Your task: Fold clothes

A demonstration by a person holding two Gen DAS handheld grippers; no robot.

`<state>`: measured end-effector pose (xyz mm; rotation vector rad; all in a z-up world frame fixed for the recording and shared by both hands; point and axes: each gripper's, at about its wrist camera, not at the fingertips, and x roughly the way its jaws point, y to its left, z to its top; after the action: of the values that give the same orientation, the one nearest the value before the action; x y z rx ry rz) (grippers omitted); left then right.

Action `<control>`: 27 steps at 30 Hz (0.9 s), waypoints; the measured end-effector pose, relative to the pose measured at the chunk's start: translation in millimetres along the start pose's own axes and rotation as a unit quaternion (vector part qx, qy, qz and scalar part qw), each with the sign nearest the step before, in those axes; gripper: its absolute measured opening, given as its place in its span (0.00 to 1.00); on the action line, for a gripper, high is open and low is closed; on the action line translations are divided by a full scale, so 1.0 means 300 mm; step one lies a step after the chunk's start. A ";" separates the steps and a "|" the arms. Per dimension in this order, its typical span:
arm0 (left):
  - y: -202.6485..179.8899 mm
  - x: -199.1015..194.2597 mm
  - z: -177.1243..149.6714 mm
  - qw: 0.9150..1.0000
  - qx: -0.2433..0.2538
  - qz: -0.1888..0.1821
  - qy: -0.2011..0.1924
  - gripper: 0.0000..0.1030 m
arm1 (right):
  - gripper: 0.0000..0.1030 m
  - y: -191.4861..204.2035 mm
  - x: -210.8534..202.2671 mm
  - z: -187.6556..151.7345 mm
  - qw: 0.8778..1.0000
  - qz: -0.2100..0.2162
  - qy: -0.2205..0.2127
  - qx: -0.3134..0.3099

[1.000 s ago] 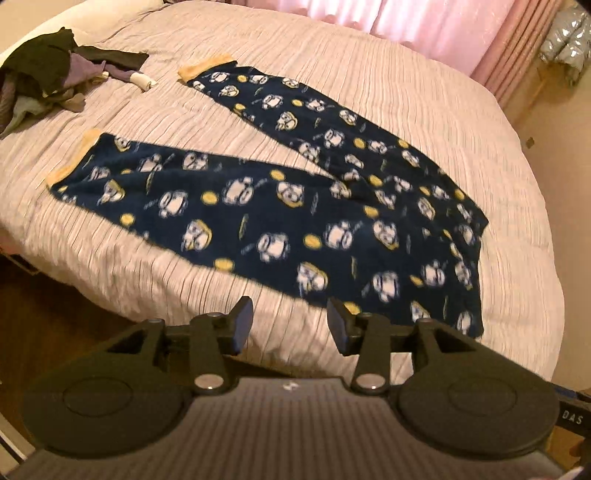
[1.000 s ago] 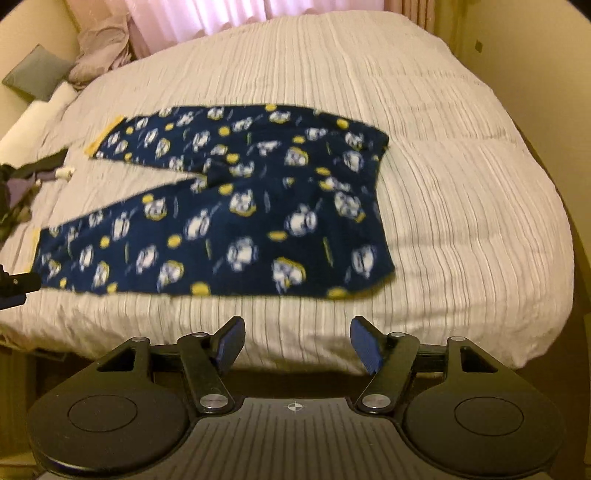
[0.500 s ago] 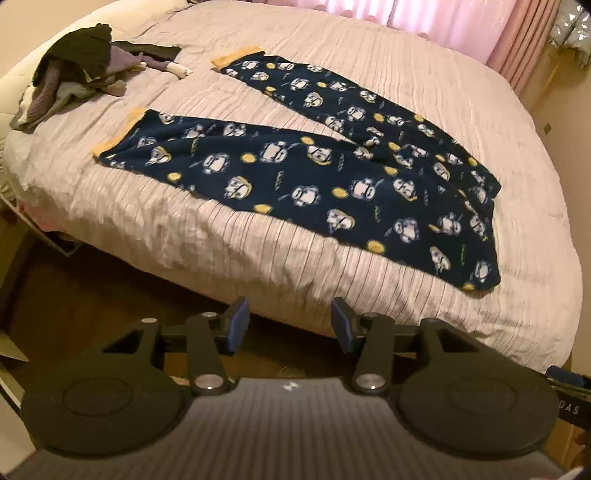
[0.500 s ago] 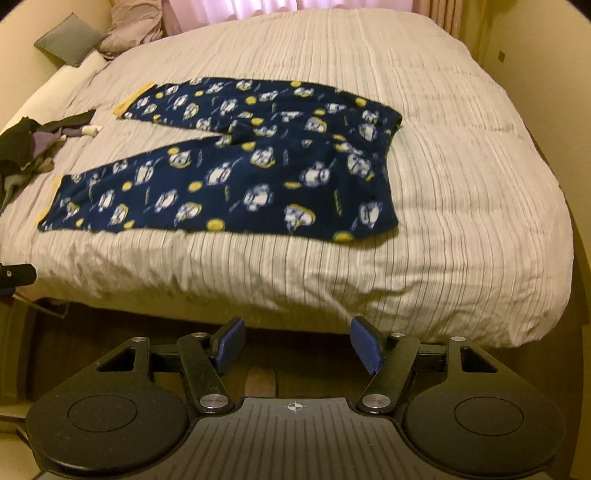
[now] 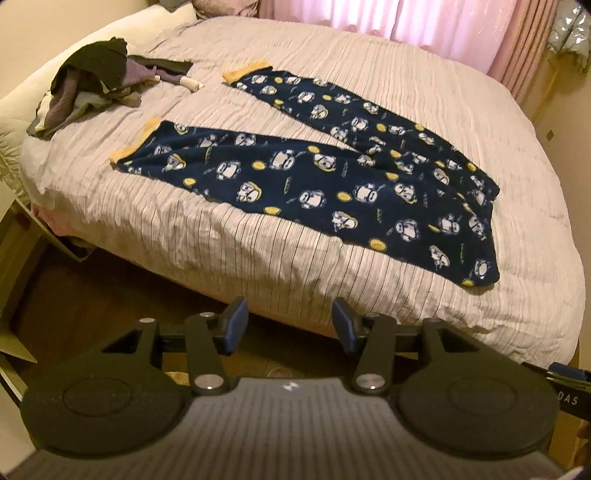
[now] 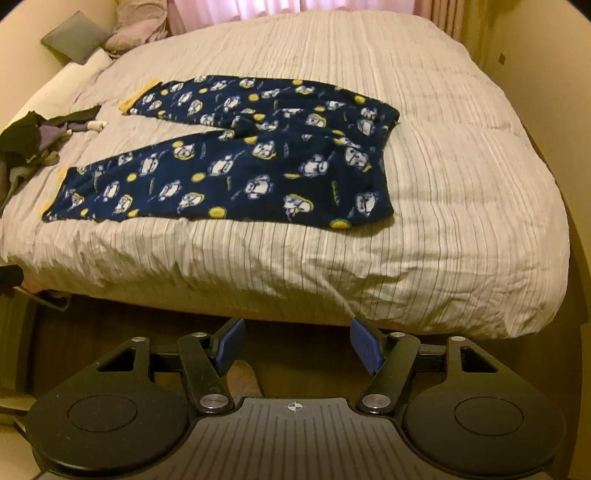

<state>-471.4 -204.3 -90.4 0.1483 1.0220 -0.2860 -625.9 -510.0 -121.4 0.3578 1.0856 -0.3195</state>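
Note:
Navy pyjama trousers [image 5: 314,177] with a white-and-yellow cartoon print and yellow cuffs lie spread flat on the striped bedcover [image 5: 258,266], legs apart in a V, waist at the right. My left gripper [image 5: 288,315] hovers off the near side of the bed, over the floor; its jaws are opening with nothing between them. In the right wrist view the trousers [image 6: 240,158] lie the same way, and my right gripper [image 6: 297,334] stands open and empty below the bed edge [image 6: 332,295], well short of the cloth.
A heap of dark and purple clothes [image 5: 96,81] sits at the bed's far left corner, also in the right wrist view [image 6: 29,136]. Pillows [image 6: 77,40] lie at the head, pink curtains [image 5: 424,26] behind. Dark wooden floor [image 5: 92,295] runs along the near side.
Both grippers have drawn back from the bed, so the trousers look smaller and farther off and the floor shows below. The left jaws stand slightly wider. The trousers have not moved.

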 end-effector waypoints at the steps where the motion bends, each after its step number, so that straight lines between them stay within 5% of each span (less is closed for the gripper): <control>1: -0.003 -0.007 0.000 1.000 0.002 -0.001 -0.003 0.45 | 0.65 -0.002 -0.004 0.001 1.000 0.000 -0.001 0.002; 27: 0.012 -0.029 0.008 1.000 -0.003 -0.003 -0.025 0.53 | 0.65 0.013 -0.045 0.033 1.000 0.003 -0.026 -0.005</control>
<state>-472.5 -200.1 -81.7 0.1321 0.9748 -0.2908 -622.2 -509.6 -104.7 0.3424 1.0351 -0.3170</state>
